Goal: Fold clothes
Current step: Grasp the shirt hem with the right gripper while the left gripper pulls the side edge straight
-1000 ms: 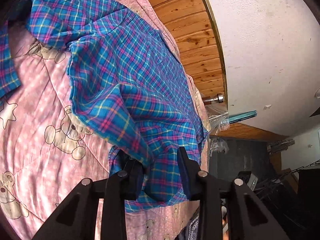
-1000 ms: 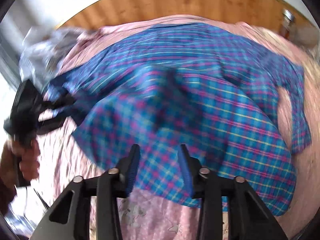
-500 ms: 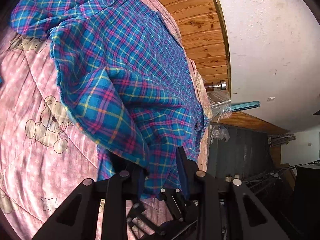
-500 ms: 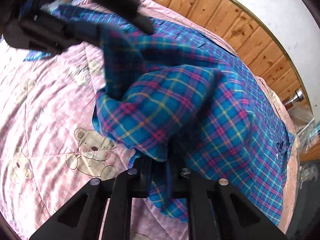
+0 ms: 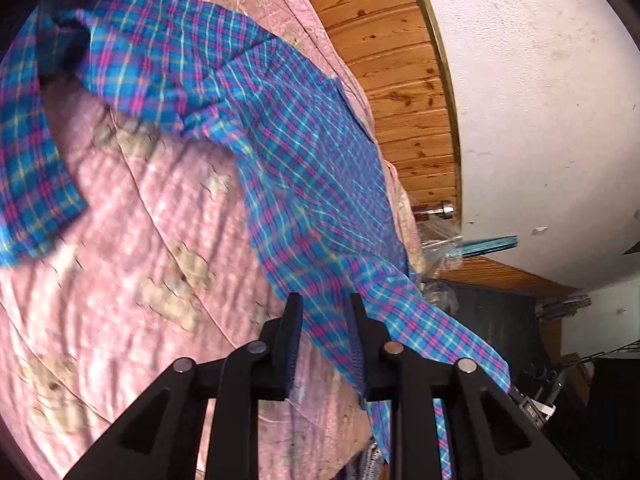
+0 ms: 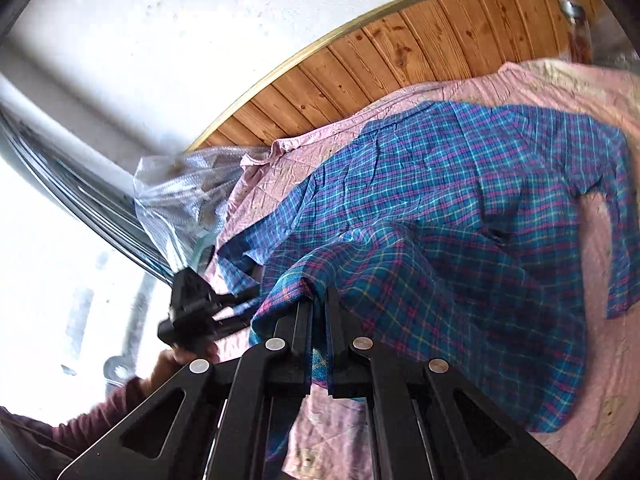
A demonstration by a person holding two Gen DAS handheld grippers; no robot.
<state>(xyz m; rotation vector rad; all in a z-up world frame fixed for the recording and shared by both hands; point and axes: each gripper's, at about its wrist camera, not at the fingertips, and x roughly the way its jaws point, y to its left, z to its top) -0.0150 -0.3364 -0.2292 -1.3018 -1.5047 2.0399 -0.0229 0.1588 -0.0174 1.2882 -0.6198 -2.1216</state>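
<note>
Plaid shirt (image 6: 460,208) lies spread over the pink bear-print quilt (image 5: 132,264), filling centre and right of the right-wrist view; in the left-wrist view it runs diagonally from upper left down to the bottom centre, w/ a loose flap (image 5: 36,184) at the left edge.

Right gripper (image 6: 318,308): jaws nearly together, clamped on a bunched fold of the shirt's near edge, cloth draping over the tips and hanging down between them. Left gripper (image 5: 322,316): jaws apart, a strip of shirt hem passing between them; whether the pads actually pinch it I cannot tell, gap looks too wide for a grip. Same tool shows at lower left of the right-wrist view, held by a person's hand (image 6: 176,360) in a dark red sleeve (image 6: 96,416).

Handling, as a guess: thin woven cotton, light, fully limp; sags and creases wherever unsupported, not slippery, nothing fragile. Best hold looks like hem corners or side seams, where layers are doubled and pads bite better; a mid-panel pinch would only bunch it. One clamped point lets the rest swing, so two spread holds along an edge should keep the fold line straight.

Wood panelling (image 6: 360,64) and white wall (image 5: 540,100) lie behind the bed; a clear plastic bag (image 6: 180,192) sits at the quilt's far left corner.
</note>
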